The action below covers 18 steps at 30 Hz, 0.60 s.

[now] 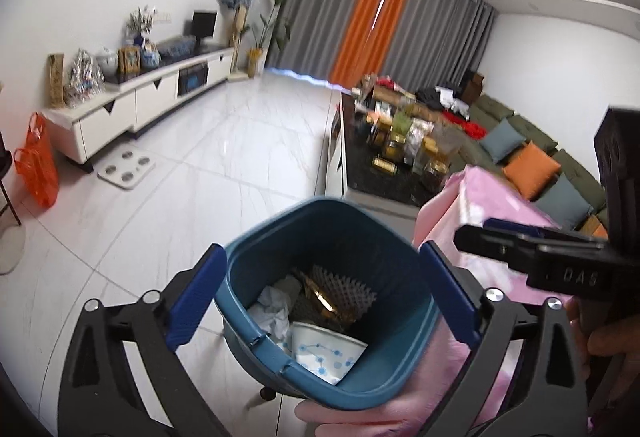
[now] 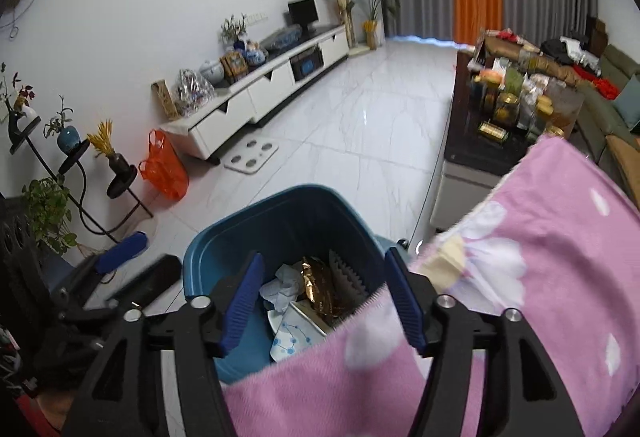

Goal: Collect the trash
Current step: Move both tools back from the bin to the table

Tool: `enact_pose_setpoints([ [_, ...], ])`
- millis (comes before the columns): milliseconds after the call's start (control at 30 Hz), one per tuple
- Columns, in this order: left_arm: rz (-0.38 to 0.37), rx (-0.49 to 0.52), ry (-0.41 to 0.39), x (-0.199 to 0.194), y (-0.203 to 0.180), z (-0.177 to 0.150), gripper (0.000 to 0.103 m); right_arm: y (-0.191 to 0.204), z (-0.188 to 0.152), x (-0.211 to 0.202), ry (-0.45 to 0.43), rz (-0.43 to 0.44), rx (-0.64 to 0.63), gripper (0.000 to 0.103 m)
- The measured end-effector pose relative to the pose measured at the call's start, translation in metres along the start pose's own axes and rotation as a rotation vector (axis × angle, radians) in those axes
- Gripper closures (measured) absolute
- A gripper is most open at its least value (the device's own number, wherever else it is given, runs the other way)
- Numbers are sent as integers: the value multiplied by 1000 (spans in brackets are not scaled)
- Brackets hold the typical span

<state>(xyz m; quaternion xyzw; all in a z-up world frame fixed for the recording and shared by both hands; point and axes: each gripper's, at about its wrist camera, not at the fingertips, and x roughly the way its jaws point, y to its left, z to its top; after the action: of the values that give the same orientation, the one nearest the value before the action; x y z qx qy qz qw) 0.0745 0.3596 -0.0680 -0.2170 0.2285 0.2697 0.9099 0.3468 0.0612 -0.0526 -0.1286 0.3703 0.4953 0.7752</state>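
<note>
Lettering "DAS" on right tongs (image 1: 568,269), both tongs spread, left tongs (image 1: 320,297) over blue bin (image 1: 256,265) of trash

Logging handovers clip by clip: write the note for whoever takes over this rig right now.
Left gripper: open, empty, above the blue bin.
Right gripper: open, empty, over the same bin beside the pink blanket.
Done: crumpled tissue, gold wrapper and a white paper bowl lie in the bin.
Left: the coffee table is crowded with jars and packets; check it for trash. None is visible on the floor.
</note>
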Motion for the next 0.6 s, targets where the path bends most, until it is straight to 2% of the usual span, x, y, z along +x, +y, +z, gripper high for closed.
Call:
enact_pose_setpoints([
  [100,-7,15,-47,-29,-8,2,6,-3,-7,-25,-56,-10,-5,29],
  [167,-7,21,-72,-49,-17,3,6,-4,-15,-49,-110,-23,-17,18],
  [333,-56,39,-141,-99,-49,2,6,-10,-46,-112,-229,-73,-38,7],
  [467,-94,91,-218,-138,-90,-7,6,-23,-82,-160,-297,-130,-18,7],
  [600,-166,166,-284,-169,-138,-23,6,-41,-124,-208,-354,-205,18,7],
])
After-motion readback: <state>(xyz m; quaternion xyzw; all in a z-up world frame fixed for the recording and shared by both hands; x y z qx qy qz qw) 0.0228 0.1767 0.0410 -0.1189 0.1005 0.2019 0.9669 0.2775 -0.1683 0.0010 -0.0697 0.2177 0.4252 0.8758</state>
